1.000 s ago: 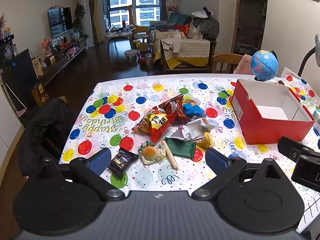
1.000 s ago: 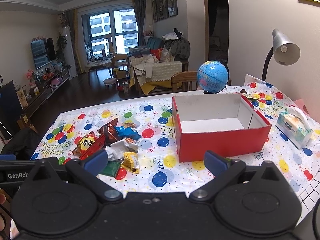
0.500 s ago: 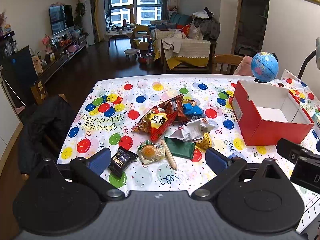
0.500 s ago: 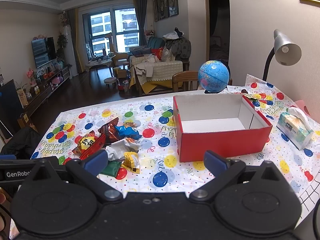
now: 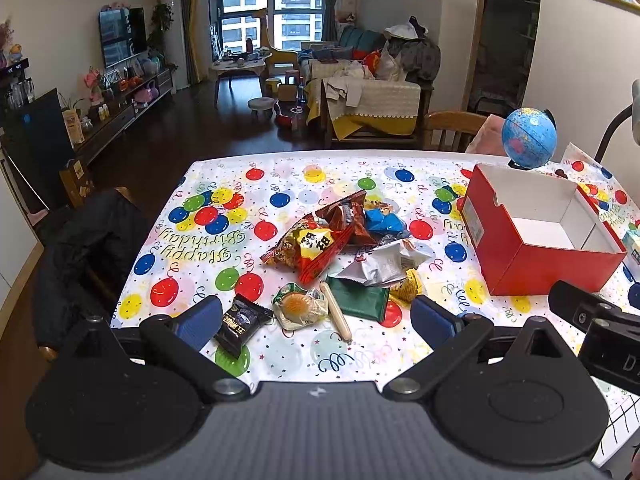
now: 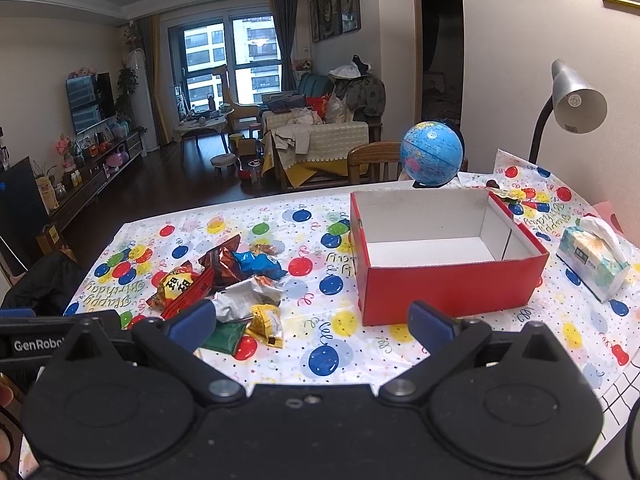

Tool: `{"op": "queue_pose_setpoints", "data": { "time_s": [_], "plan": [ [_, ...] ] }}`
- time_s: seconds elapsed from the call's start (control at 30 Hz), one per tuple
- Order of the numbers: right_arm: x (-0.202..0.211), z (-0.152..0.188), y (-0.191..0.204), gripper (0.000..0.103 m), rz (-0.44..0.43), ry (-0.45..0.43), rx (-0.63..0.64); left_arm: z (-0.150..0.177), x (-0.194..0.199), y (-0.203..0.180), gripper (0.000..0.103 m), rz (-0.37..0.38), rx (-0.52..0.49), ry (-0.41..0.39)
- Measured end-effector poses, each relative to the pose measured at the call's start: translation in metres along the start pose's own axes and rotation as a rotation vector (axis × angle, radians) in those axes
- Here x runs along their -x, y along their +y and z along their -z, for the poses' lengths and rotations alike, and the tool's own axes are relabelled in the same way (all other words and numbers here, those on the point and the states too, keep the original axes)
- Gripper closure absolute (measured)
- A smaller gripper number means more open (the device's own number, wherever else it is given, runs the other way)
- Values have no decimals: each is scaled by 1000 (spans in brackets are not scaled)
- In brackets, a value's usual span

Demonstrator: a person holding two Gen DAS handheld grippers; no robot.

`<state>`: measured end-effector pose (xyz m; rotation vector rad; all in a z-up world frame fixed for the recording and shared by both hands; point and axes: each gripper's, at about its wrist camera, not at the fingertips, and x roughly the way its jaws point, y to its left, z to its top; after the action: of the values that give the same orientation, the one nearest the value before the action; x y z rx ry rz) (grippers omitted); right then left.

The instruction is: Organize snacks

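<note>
- The red box stands open on the table, which wears a balloon-print cloth; its white inside holds nothing.
- The snacks lie in a loose heap to the left of the red box, well apart from it.
- In that heap, a red and yellow bag sits on the far-left side, with a brown bag and a blue packet behind it, toward the far edge.
- A crumpled silver wrapper lies nearest the red box, over a flat green packet and beside a small yellow packet.
- On the near side of the heap lie a thin sausage stick, a clear pack with a round yellow cake and a small black packet, farthest from the red box.
- The left gripper hovers at the near table edge before the heap, its blue pads spread wide and holding nothing.
- The right gripper hangs just in front of the red box, fingers also spread wide and empty.
- A globe stands behind the red box; a tissue pack and a lamp are to its right.
</note>
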<state>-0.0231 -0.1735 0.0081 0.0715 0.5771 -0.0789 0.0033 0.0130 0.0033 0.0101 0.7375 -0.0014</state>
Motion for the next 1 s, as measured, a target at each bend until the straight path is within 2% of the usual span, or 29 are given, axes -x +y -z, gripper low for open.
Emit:
{"op": "queue_pose_setpoints", "data": {
  "time_s": [0.6,1.0],
  "plan": [
    [-9,-4,5,1,-23,14,18,-2,-8,1,2,4,17,2],
    [-41,0,5,1,-53,81,48,3,-41,20,2,-17,86,80]
  ]
}}
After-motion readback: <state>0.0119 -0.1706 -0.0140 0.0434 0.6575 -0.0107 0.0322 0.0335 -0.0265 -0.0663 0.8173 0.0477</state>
